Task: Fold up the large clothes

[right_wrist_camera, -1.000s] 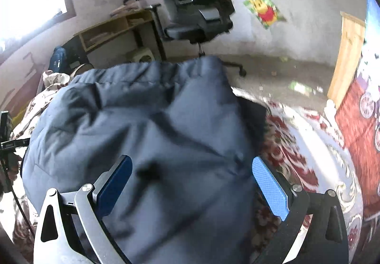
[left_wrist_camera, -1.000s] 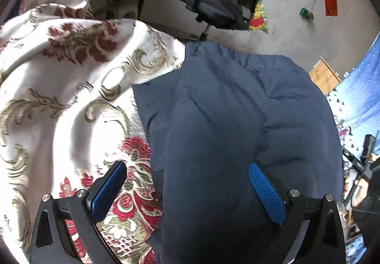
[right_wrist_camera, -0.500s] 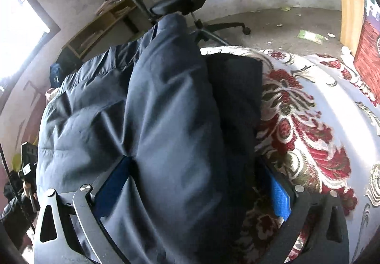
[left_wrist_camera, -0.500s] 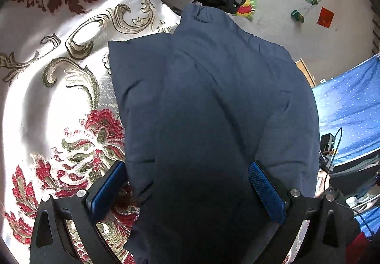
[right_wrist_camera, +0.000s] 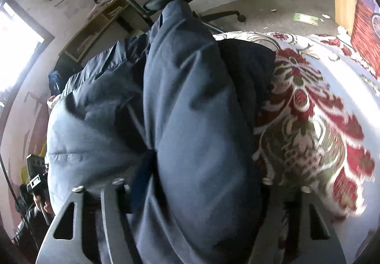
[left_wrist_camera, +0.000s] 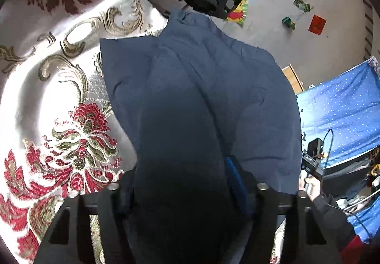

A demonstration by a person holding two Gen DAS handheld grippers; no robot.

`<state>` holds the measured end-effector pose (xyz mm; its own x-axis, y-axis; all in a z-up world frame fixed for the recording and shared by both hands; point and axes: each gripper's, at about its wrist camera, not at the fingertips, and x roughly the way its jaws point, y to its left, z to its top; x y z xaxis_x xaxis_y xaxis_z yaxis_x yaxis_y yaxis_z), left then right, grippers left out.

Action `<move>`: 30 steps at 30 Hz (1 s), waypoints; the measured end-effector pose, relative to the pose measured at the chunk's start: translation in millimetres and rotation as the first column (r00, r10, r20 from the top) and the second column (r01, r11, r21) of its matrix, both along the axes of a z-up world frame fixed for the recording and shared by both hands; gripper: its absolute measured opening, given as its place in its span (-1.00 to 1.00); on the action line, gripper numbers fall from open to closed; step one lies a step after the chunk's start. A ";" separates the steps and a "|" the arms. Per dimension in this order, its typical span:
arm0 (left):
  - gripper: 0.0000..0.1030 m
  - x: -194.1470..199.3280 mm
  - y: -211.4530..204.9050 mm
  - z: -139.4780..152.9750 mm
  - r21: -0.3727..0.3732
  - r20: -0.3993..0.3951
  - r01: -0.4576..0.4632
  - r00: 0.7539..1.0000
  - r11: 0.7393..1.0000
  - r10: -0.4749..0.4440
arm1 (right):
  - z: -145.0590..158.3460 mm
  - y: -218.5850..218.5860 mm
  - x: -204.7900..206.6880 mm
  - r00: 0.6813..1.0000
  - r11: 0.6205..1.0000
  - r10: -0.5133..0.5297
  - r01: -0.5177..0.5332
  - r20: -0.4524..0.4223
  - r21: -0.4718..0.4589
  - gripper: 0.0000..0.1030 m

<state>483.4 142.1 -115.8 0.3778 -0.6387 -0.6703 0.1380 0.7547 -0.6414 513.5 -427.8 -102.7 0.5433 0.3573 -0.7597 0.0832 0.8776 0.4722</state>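
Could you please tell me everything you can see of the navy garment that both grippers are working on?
The navy garment is large, puffy and looks padded, with stitched seams and soft creases. It lies bunched in folded layers on the floral bedspread. The left gripper and right gripper each look closed on a thick fold, whose cloth mostly hides the fingers.

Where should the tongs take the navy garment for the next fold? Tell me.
Judging by its pose, grip the navy garment along its near edge, coming from the near side. It lies bunched over the floral cloth, and both the left tongs and the right tongs already clamp thick folds there.
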 end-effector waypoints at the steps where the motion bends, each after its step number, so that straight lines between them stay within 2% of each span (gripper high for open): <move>1: -0.07 -2.5 -2.2 4.5 0.015 0.010 -0.006 1.000 1.000 0.006 | 3.1 3.6 -2.4 1.000 1.000 -0.010 0.010 0.002 0.000 -0.17; 3: -0.28 -6.7 -6.7 15.1 0.039 0.030 -0.025 0.999 0.999 0.024 | 12.5 11.4 -8.1 1.000 1.000 -0.010 0.011 0.021 -0.019 -0.50; 6: -0.55 -11.7 -15.4 37.9 0.065 0.061 -0.071 0.996 0.995 0.068 | 35.3 23.1 -15.9 0.998 0.998 -0.008 0.011 0.057 -0.054 -0.69; 11: -0.69 -11.2 -32.1 72.4 0.049 0.112 -0.105 0.989 0.993 0.099 | 94.1 24.4 -36.8 0.984 0.998 0.009 0.003 0.178 -0.066 -0.77; 15: -0.70 -7.7 -60.2 106.0 -0.012 0.164 -0.074 0.984 0.997 0.075 | 148.4 21.1 -61.6 0.963 0.989 0.032 0.007 0.268 -0.145 -0.78; 18: -0.70 -7.8 -81.8 121.6 -0.042 0.194 -0.039 0.980 0.998 0.046 | 179.4 10.6 -78.1 0.950 0.978 0.036 0.030 0.310 -0.205 -0.78; 20: -0.70 -10.7 -102.5 128.8 -0.035 0.220 -0.008 0.975 0.999 0.015 | 190.9 0.9 -85.8 0.947 0.972 0.037 0.041 0.320 -0.233 -0.78; 23: -0.70 -16.4 -116.2 121.9 -0.013 0.225 0.025 0.974 1.000 -0.021 | 193.1 -16.0 -90.6 0.948 0.967 0.009 0.073 0.319 -0.243 -0.78; 25: -0.70 -16.3 -128.6 110.1 0.017 0.206 0.041 0.978 0.999 -0.044 | 183.1 -29.8 -94.5 0.952 0.970 -0.025 0.098 0.306 -0.225 -0.78; 30: -0.67 -16.4 -142.3 69.3 0.138 0.149 0.043 0.987 0.989 -0.063 | 129.7 -52.4 -101.2 0.965 0.965 -0.094 0.148 0.244 -0.215 -0.77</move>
